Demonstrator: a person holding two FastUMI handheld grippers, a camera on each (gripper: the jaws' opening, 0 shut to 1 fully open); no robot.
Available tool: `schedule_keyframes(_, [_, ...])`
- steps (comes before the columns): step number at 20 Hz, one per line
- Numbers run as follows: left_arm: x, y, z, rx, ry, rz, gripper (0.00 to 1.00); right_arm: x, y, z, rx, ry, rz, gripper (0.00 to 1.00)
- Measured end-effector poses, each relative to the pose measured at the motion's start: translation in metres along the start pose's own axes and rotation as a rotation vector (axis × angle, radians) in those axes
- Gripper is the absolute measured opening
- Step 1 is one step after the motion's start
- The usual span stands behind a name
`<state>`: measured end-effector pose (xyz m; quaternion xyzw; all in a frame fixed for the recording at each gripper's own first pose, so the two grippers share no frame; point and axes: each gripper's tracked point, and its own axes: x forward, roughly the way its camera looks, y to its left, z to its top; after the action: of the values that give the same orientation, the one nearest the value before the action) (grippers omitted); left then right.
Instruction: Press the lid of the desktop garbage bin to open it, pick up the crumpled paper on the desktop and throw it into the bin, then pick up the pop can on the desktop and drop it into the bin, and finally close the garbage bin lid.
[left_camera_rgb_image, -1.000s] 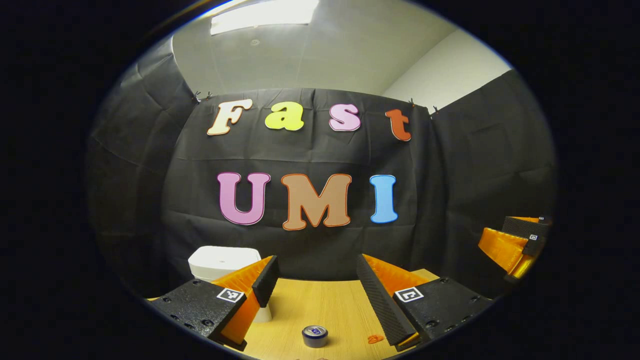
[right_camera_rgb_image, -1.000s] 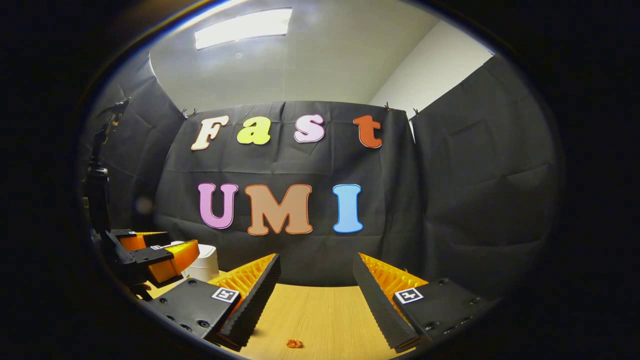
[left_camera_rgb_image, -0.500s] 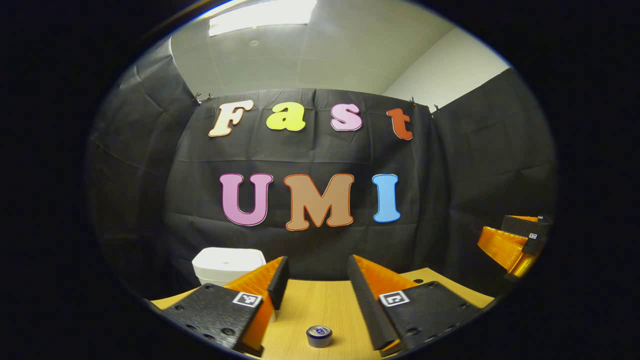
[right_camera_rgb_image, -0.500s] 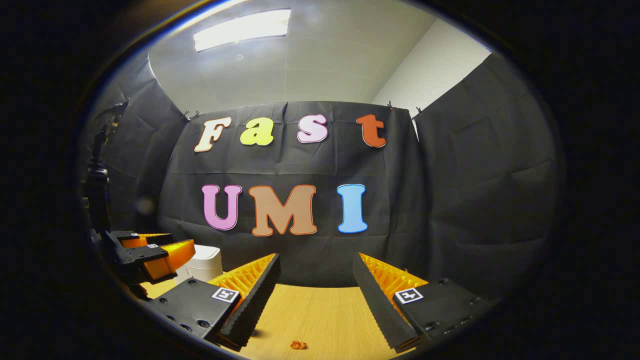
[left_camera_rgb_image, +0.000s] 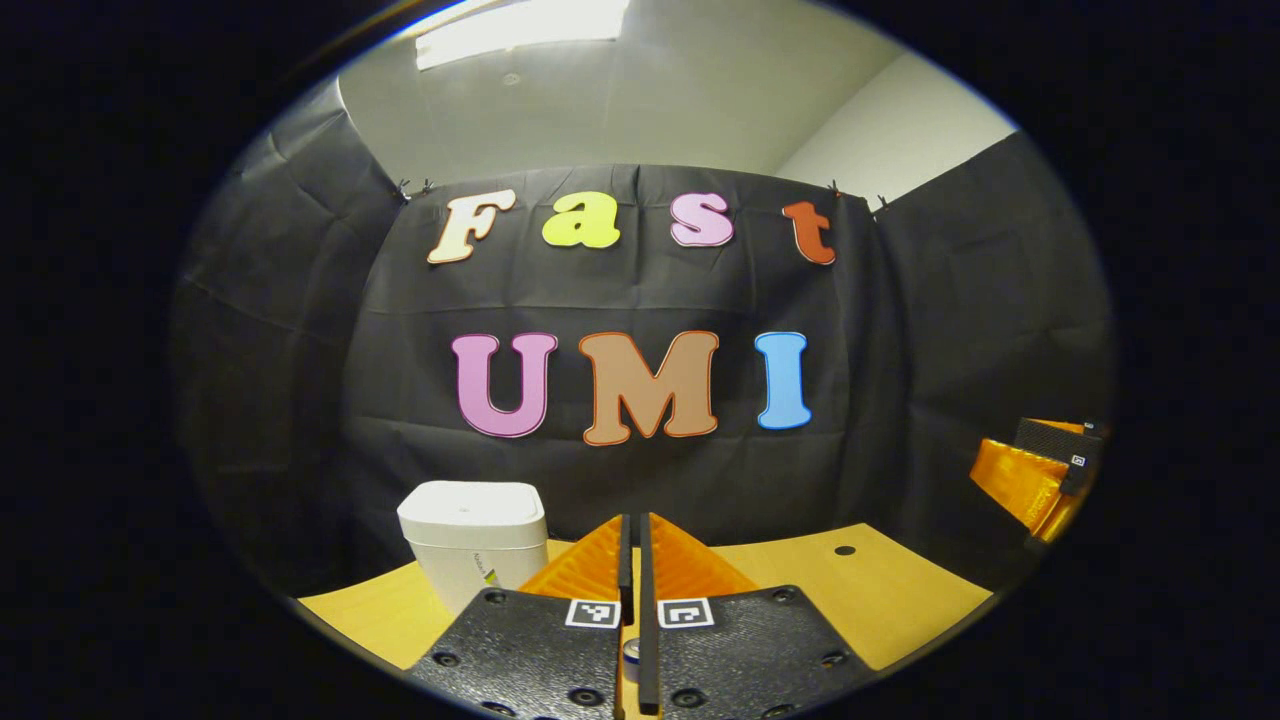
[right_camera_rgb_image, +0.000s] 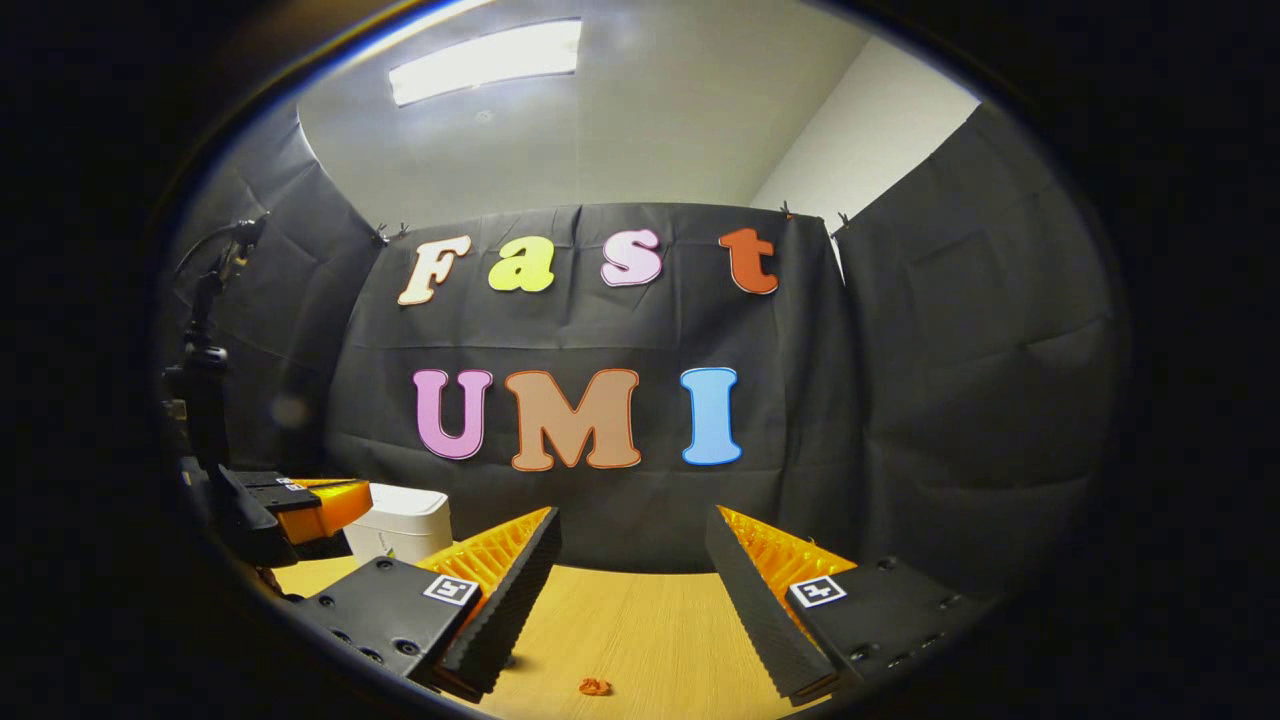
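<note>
The white desktop bin (left_camera_rgb_image: 473, 535) stands on the wooden table (left_camera_rgb_image: 880, 600) with its lid down, just left of my left gripper (left_camera_rgb_image: 632, 530). That gripper is shut, its fingers meeting with nothing held. A sliver of the pop can (left_camera_rgb_image: 630, 650) shows low through the slit between them. In the right gripper view, my right gripper (right_camera_rgb_image: 632, 525) is open over the table with nothing in it. A small orange crumpled paper (right_camera_rgb_image: 594, 686) lies on the wood below it. The bin (right_camera_rgb_image: 400, 525) sits far left there, partly behind the left gripper (right_camera_rgb_image: 305, 505).
The black cloth wall rises close behind the table's far edge. A small dark hole (left_camera_rgb_image: 845, 550) marks the tabletop at the right. The right gripper (left_camera_rgb_image: 1040, 475) hangs at the far right of the left gripper view. A dark stand (right_camera_rgb_image: 205, 370) rises at the left.
My left gripper has gone from wide open to shut and tipped so the bin sits higher and nearer. The can is now mostly hidden behind its fingers. The right gripper has barely moved.
</note>
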<state>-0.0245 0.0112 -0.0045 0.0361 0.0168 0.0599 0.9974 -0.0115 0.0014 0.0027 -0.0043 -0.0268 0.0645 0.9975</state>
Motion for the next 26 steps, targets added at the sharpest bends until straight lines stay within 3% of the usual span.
schedule_keyframes(3, [-0.001,-0.012,-0.004,-0.02,0.023,-0.016,0.0,0.0,-0.007,-0.003,-0.001,0.003,0.026,0.96])
schedule_keyframes(9, [0.023,0.041,0.016,0.03,0.021,0.109,0.0,0.004,-0.012,-0.021,0.004,0.038,0.07,0.96])
schedule_keyframes(10, [0.031,0.054,0.021,0.022,0.016,0.123,0.0,0.006,-0.011,-0.023,0.002,0.044,0.065,1.0])
schedule_keyframes(13, [0.055,0.093,0.023,-0.005,0.029,0.159,0.0,0.016,-0.008,-0.028,0.015,0.061,0.026,0.97])
schedule_keyframes(17, [0.093,0.136,0.017,-0.041,0.068,0.154,0.0,0.03,0.007,-0.033,0.019,0.064,-0.009,1.0])
schedule_keyframes(18, [0.104,0.144,0.013,-0.054,0.082,0.147,0.0,0.033,0.011,-0.035,0.017,0.069,-0.015,0.97])
schedule_keyframes(26, [0.166,0.198,-0.057,-0.116,0.25,0.167,0.0,0.045,0.012,-0.042,-0.016,0.097,-0.097,0.97])
